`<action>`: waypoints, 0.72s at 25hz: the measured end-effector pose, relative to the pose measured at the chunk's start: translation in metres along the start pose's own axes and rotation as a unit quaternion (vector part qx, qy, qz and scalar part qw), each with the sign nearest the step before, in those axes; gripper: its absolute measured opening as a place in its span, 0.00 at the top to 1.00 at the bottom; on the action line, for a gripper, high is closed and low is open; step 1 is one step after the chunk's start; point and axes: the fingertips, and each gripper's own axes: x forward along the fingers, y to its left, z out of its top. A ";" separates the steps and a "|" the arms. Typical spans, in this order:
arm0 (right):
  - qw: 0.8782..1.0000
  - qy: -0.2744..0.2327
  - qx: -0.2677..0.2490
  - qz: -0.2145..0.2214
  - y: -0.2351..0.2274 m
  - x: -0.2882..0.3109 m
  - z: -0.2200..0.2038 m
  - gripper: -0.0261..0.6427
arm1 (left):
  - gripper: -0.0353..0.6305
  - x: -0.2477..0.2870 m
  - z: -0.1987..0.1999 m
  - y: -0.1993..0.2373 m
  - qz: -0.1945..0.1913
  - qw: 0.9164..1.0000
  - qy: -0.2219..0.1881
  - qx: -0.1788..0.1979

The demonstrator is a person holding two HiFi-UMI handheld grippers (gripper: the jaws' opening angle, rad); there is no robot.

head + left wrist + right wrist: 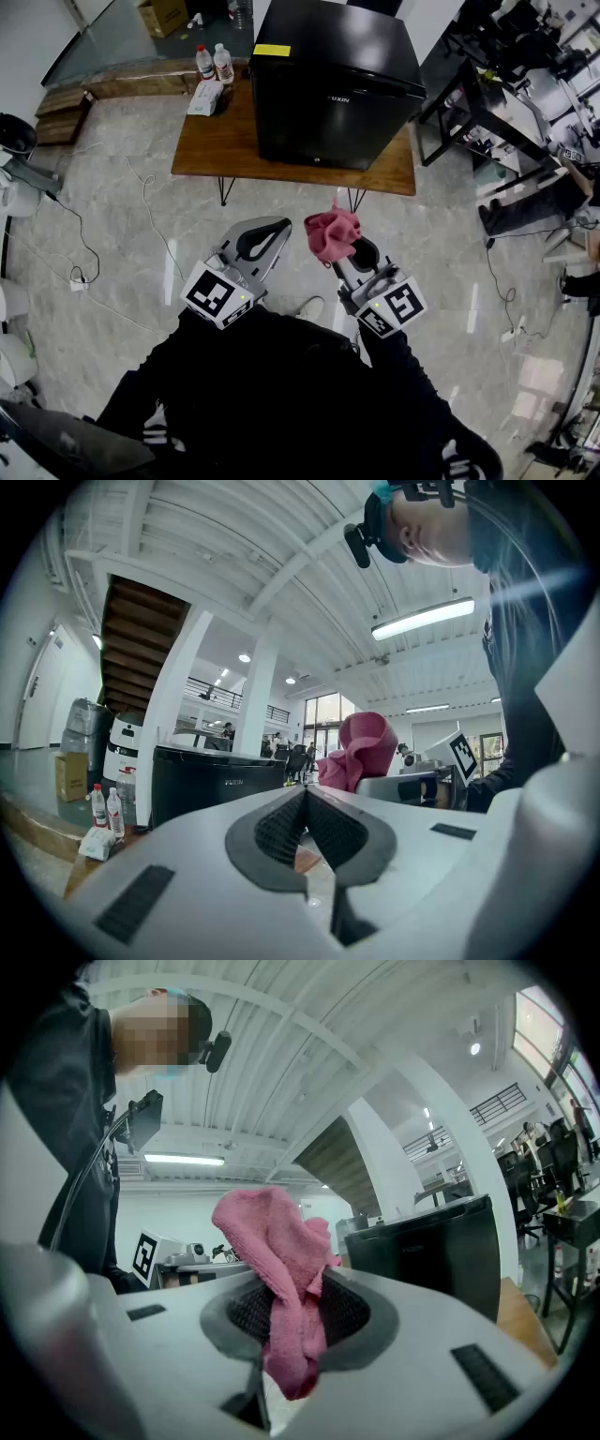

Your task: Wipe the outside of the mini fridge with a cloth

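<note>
**A:** The jaws, left one first?

**B:** The left gripper point(279, 227) has its jaws pressed together with nothing between them. The right gripper point(347, 255) has its jaws clamped on the pink cloth point(331, 234), which bunches up above the tips.

**A:** Are both over the bench point(211, 150)?

**B:** No. Both are held over the floor point(122, 244), on the near side of the bench and apart from it.

**A:** What stands on it?

**B:** At the far left corner there are two bottles point(203, 62), with a white packet point(204, 97) just in front of them. The black fridge point(328, 80) fills the right part. Its door is shut, and there is a yellow label point(272, 50) on top.
</note>
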 end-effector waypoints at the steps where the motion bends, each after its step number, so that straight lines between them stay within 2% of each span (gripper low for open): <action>1: 1.000 -0.002 0.001 -0.001 0.000 -0.001 0.000 0.82 | 0.94 0.000 -0.001 -0.001 0.001 1.000 0.003 0.002; 11: 1.000 -0.018 -0.021 0.001 0.014 -0.001 0.006 0.80 | 0.94 -0.015 -0.003 0.004 0.007 1.000 0.008 0.014; 18: 1.000 -0.009 -0.025 -0.006 0.018 0.015 0.003 0.80 | 0.94 -0.021 0.000 0.021 0.012 1.000 0.009 0.018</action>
